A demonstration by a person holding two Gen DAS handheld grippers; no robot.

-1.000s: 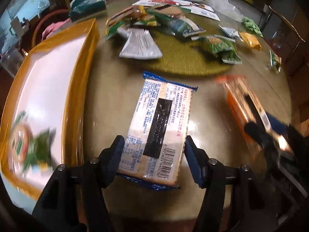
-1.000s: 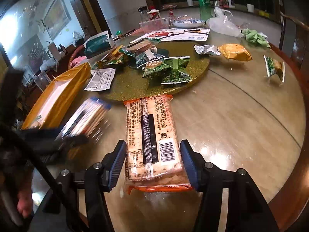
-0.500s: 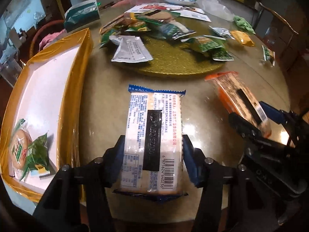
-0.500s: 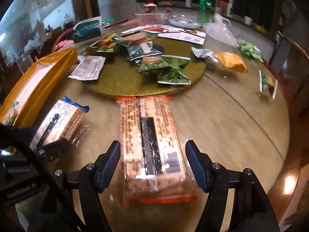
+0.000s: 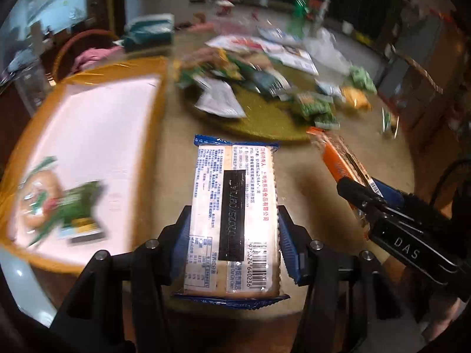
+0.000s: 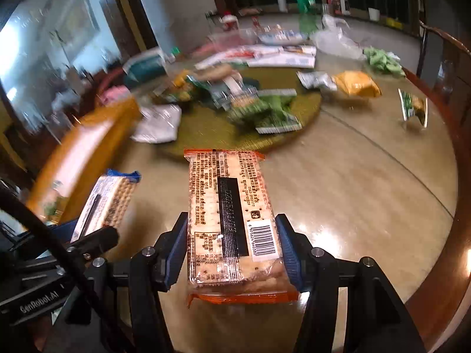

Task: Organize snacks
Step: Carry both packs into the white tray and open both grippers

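Note:
My left gripper (image 5: 234,235) is shut on a blue-edged cracker pack (image 5: 234,206), held label up above the table's near edge. My right gripper (image 6: 232,244) is shut on an orange-edged cracker pack (image 6: 231,214), also lifted. Each pack shows in the other view: the orange one at the right (image 5: 341,161), the blue one at the left (image 6: 106,203). A gold-rimmed tray (image 5: 160,94) with a white floor lies to the left and holds green snack packets (image 5: 56,206).
A green-gold turntable (image 6: 206,129) in the table's middle carries several snack bags. A yellow bag (image 6: 356,83) and a green packet (image 6: 413,107) lie on the right. Bottles and papers stand at the back. The round table's wooden rim (image 6: 450,206) curves at the right.
Both grippers have risen and tipped up with their packs, so more of the room shows. The right gripper has closed from a loose stance onto the orange pack.

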